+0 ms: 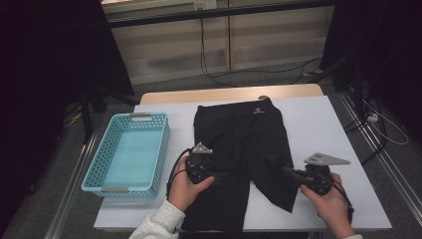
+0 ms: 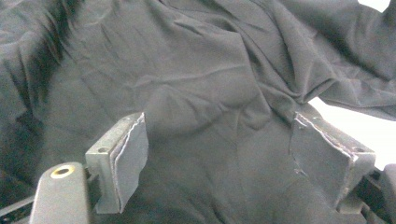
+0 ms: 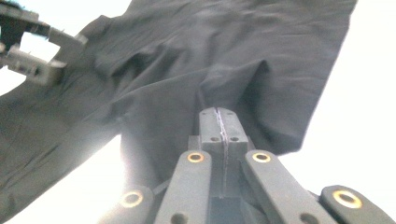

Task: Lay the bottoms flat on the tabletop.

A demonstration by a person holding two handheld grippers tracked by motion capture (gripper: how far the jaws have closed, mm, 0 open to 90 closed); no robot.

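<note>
Black, soft woven-fabric shorts (image 1: 241, 149), creased and matte, spread flat at the centre of the frame on a white tabletop (image 1: 323, 124), waistband toward the top, two legs toward the bottom edge. Left gripper (image 1: 223, 175) at lower centre, jaws released and wide apart over wrinkled cloth. Right gripper (image 1: 287, 172) at lower right, jaws clenched together on a pinch of the right leg's fabric, cloth bunched into a fold. Light-blue perforated plastic basket (image 1: 97, 167) at left, rectangular, just beside the shorts. Bare white tabletop to the right.
</note>
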